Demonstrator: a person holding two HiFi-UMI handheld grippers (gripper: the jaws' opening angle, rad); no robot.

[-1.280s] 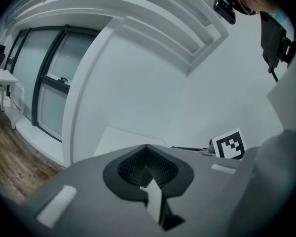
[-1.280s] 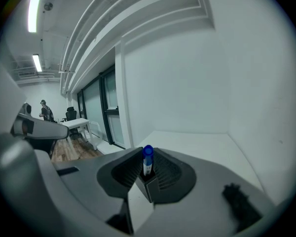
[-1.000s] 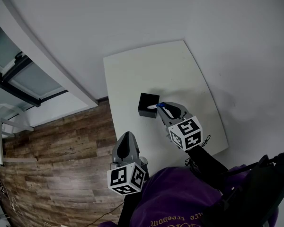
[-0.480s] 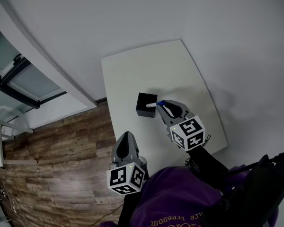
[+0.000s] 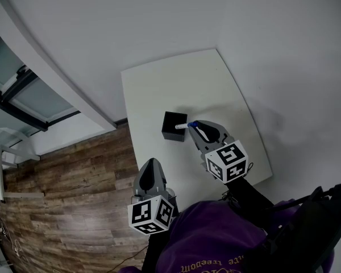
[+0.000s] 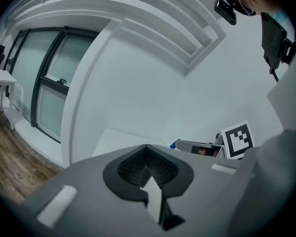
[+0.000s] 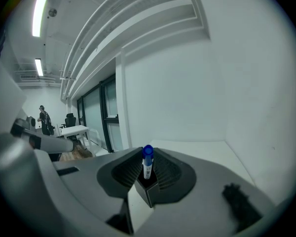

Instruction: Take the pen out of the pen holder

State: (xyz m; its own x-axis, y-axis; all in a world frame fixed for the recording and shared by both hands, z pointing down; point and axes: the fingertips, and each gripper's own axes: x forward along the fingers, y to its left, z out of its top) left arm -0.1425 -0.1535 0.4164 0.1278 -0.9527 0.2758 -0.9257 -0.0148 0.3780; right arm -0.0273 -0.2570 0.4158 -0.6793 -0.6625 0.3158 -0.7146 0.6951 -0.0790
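**Right gripper view: claw grips the pen**

Right claw [image 7: 147, 154] is clamped on the white pen with a blue cap [image 7: 147, 168]. The pen stands upright in the black square pen holder [image 5: 171, 127] on the white table [image 5: 159, 90]. Left claw [image 6: 146, 147] is pressed together, empty.

It was an office. A plain white table [image 5: 216, 84] stood against a bare white wall [image 5: 159, 16], with a black pen holder [image 5: 173, 127] and a pen [image 7: 147, 163] on it. Left of the table the floor [image 5: 74, 192] was wood plank, and beyond that ran dark-framed glass partitions [image 5: 28, 95]. Farther left of the table, past the glass, were a white desk [image 7: 74, 130], an office chair [image 7: 69, 118] and a standing person [image 7: 43, 117]. Strip lights [image 7: 39, 9] ran along the ceiling above them.
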